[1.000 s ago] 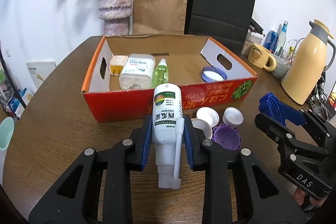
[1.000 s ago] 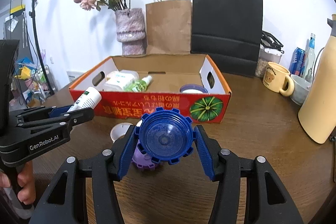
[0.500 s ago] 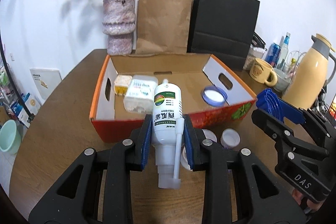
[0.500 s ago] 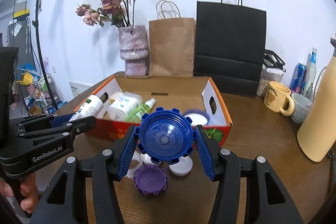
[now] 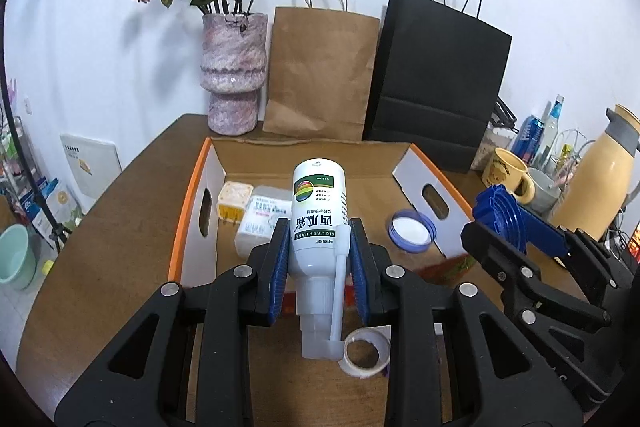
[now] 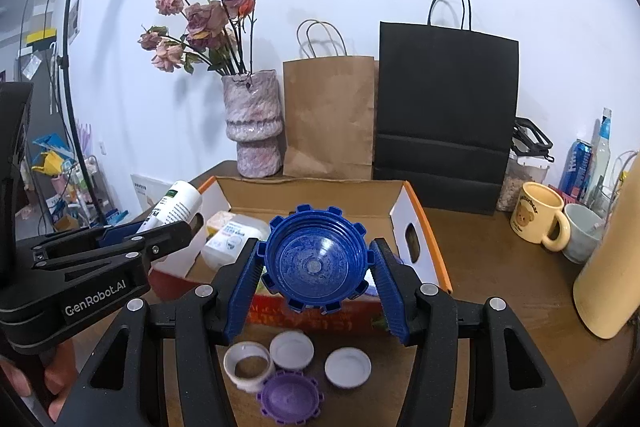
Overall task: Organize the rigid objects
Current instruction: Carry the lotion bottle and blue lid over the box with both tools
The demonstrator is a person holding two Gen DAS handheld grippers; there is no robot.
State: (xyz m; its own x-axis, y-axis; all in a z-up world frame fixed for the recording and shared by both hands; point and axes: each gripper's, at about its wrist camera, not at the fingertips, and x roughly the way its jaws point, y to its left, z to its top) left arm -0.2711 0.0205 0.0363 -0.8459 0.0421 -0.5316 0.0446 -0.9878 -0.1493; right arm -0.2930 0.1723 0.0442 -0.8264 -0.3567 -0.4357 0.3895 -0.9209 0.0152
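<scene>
clamping a white spray bottle (image 5: 318, 219) between its blue pads, the left gripper (image 5: 319, 261) has its jaws closed tight on the bottle's lower body, nozzle end toward the camera and base pointing out over the cardboard box (image 5: 200, 187). the bottle hangs above the box's near wall, over the left half of the interior. beside it the right gripper (image 6: 316, 277) pinches a blue ribbed cap (image 6: 316, 263) between both pads, hollow side facing the camera, raised above the box's near wall toward its right half. inside the box, a small yellow container (image 5: 235, 201) and a white rectangular container (image 5: 262, 223) sit against the left wall, and a blue-rimmed lid (image 5: 412, 230) lies near the right wall by its handle cut-out. on the table (image 6: 500, 287) just in front of the box lie a white ring (image 6: 249, 365), two white caps (image 6: 291, 349) (image 6: 347, 367) and a purple ribbed cap (image 6: 290, 401), close together. behind the box stand a pink vase (image 5: 234, 71) of dried roses, a brown paper bag (image 5: 322, 75) and a black paper bag (image 5: 436, 79). to the right of the box are a yellow mug (image 6: 538, 217) and a cream thermos (image 5: 596, 187).
</scene>
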